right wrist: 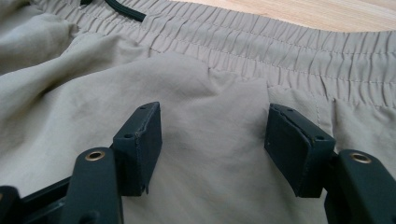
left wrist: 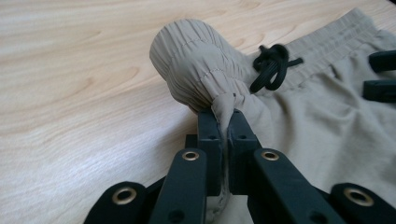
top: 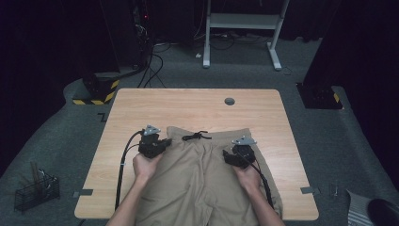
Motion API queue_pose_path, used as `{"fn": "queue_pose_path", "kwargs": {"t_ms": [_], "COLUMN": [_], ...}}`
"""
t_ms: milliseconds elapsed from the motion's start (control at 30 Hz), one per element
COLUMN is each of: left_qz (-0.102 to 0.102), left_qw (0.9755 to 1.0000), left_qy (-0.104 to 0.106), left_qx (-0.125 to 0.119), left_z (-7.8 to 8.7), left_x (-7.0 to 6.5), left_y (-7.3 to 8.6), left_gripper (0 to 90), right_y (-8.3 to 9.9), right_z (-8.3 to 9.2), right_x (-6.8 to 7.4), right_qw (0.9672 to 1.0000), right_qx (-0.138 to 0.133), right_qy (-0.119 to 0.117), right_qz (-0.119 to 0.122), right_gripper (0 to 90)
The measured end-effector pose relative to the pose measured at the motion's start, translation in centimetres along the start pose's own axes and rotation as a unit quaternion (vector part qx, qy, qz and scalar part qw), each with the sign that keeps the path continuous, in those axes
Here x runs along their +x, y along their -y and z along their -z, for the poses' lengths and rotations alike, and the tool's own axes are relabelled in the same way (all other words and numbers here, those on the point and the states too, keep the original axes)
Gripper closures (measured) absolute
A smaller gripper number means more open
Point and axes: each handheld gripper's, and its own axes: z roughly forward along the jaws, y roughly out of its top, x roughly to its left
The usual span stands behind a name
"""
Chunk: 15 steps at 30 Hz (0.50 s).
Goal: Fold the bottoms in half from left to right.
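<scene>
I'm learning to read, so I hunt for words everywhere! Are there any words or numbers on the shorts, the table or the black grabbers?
None: no words, numbers or labels can be read.
The tan shorts and their black drawstring carry no print.
The wooden table is plain.
The left gripper and right gripper show bare black jaws.
The yellow-black stripes on the floor stand are a pattern, not writing.
</scene>
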Motion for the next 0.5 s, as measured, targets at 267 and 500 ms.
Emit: {"fn": "queue_pose_path", "kwargs": {"t_ms": [267, 500], "left_qz": [0.002, -0.012], "left_qw": [0.9998, 0.9993], "left_qy": [0.018, 0.032], "left_qx": [-0.008, -0.017], "left_z": [0.3, 0.5], "left_x": [-0.7, -1.8], "left_y": [-0.7, -1.6], "left_gripper": [87.1, 87.2], "right_y": [-0.1, -0.3], "right_z": [-0.2, -0.3], "right_x": [0.5, 0.9], "right_qw": [1.0000, 1.0000], "right_qx": [-0.001, -0.001], "right_qy": [0.004, 0.005], "right_qz": [-0.004, -0.005], "right_gripper": [36.9, 37.1]}}
